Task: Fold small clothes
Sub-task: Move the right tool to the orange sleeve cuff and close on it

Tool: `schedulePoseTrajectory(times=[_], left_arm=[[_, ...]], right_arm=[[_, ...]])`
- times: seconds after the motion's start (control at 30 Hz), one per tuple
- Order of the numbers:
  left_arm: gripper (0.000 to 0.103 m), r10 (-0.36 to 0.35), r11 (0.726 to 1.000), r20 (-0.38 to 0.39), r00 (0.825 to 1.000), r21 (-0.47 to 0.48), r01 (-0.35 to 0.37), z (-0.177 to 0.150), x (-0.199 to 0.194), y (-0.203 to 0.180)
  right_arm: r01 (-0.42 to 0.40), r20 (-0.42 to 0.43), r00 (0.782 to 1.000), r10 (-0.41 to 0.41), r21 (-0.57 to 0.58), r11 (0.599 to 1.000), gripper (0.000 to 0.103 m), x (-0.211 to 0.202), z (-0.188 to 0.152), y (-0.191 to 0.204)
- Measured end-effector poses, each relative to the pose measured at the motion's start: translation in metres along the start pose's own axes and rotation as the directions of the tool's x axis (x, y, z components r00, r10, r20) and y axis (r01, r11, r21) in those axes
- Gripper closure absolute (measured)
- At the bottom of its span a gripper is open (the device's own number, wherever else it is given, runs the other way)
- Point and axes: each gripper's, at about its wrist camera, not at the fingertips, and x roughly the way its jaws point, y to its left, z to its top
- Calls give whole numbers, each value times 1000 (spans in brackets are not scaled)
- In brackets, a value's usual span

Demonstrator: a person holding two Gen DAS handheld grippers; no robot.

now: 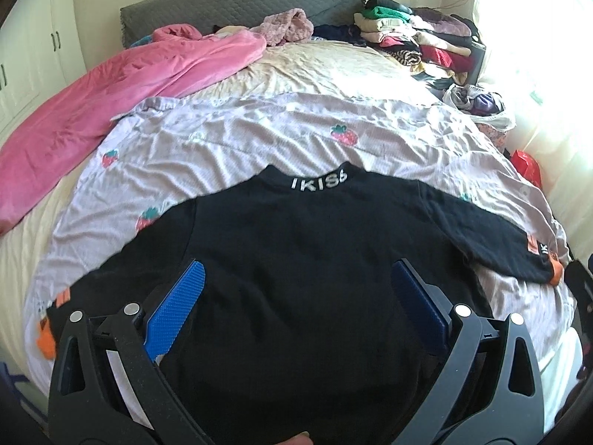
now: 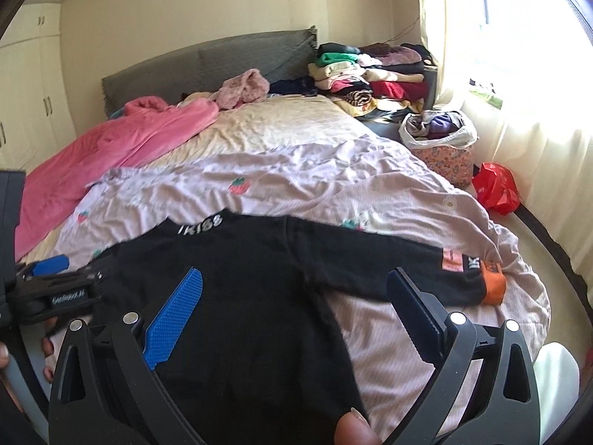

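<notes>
Left wrist view: left gripper (image 1: 296,289) has its jaws spread wide, nothing between them, hovering over the black top (image 1: 296,259). Pads (image 1: 178,311) are blue with a fine knurled texture. The top lies flat on the bed, back side up, sleeves out to both sides, white "IKISS" lettering at the collar, orange cuffs (image 1: 555,272). Under it is a wrinkled pale lilac sheet (image 1: 259,141) with strawberry prints, over a cream bedsheet (image 1: 326,63). A pink fleece blanket (image 1: 111,100) is bunched along the left. Grey quilted headboard (image 1: 229,3) at the far end. Stack of folded clothes (image 1: 407,37) at the far right corner. A white bag (image 1: 478,104) beside the bed holds mixed garments.

Right wrist view: right gripper (image 2: 294,289) is also fully apart, empty, over the top's (image 2: 241,296) right half and the lilac sheet (image 2: 370,193). Left gripper (image 2: 50,265) shows at the left edge; cannot tell its jaw state from here. The white bag (image 2: 437,129), full of clothes, sits on a floral container (image 2: 444,159). A red plastic bag (image 2: 494,187) lies just beside it on the floor, near the curtain (image 2: 519,111). A fingertip (image 2: 355,430) shows at the bottom edge.
</notes>
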Motion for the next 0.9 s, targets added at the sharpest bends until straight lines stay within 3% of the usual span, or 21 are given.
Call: schedulePoseTrajectory(times=[0.47,0.73,0.9], left_arm=[[9,-9,999,-3,1000,31,10,49,31,-23],[9,-53,997,-41,998,50,55,57,65,-44],[9,-90,996,-68,994,9,90,56,89,-48]], right_arm=[[-14,49,999,9,115,993,4,35,58,-31],[55,34,997,-63,188,981,4,69,69,-71],[116,20,992,-126,263,958,4,83,62,-108]])
